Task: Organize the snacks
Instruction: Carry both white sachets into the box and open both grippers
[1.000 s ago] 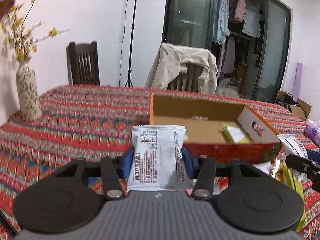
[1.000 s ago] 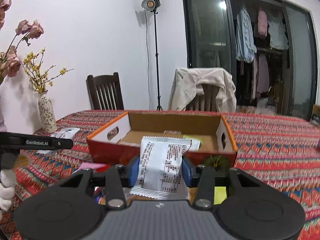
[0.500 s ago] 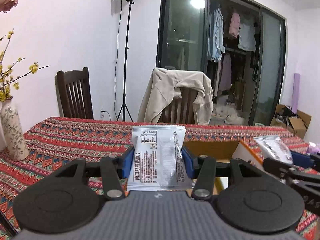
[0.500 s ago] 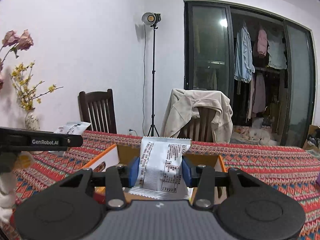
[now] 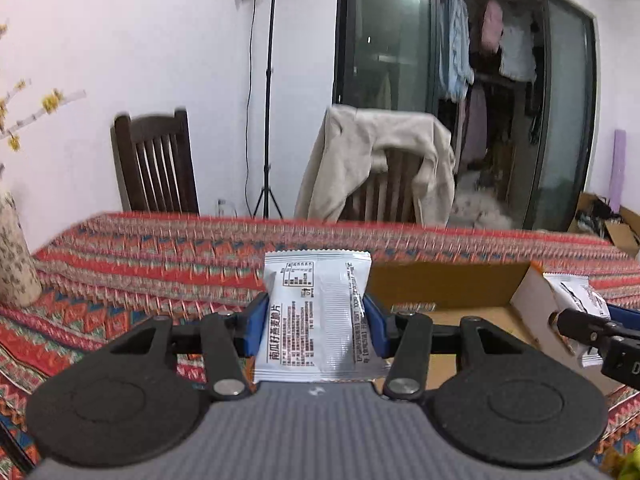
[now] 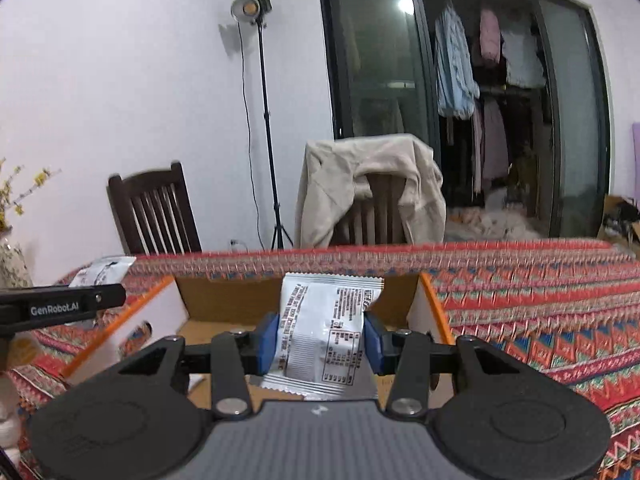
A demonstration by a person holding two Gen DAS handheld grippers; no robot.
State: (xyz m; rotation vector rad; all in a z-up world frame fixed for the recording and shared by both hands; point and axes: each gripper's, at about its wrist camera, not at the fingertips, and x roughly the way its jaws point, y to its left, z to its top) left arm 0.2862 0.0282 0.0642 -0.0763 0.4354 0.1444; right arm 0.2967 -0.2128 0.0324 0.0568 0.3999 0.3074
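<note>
My left gripper [image 5: 316, 326] is shut on a silver snack packet [image 5: 316, 316] and holds it upright over the near left edge of the open cardboard box [image 5: 440, 286]. My right gripper [image 6: 320, 340] is shut on a second silver snack packet [image 6: 326, 336] and holds it above the inside of the same box [image 6: 224, 300]. The right gripper with its packet shows at the right edge of the left wrist view [image 5: 588, 328]. The left gripper's side and its packet [image 6: 100, 270] show at the left edge of the right wrist view.
The table wears a red patterned cloth [image 5: 140, 256]. A patterned vase [image 5: 14, 252] stands at the far left. Behind the table stand a dark wooden chair [image 5: 156, 172], a chair draped with a beige jacket [image 5: 380, 164] and a light stand [image 5: 266, 100].
Both grippers have lifted their packets and come in over the box, then dipped a little. The box shows larger and closer in both views than half a second ago.
</note>
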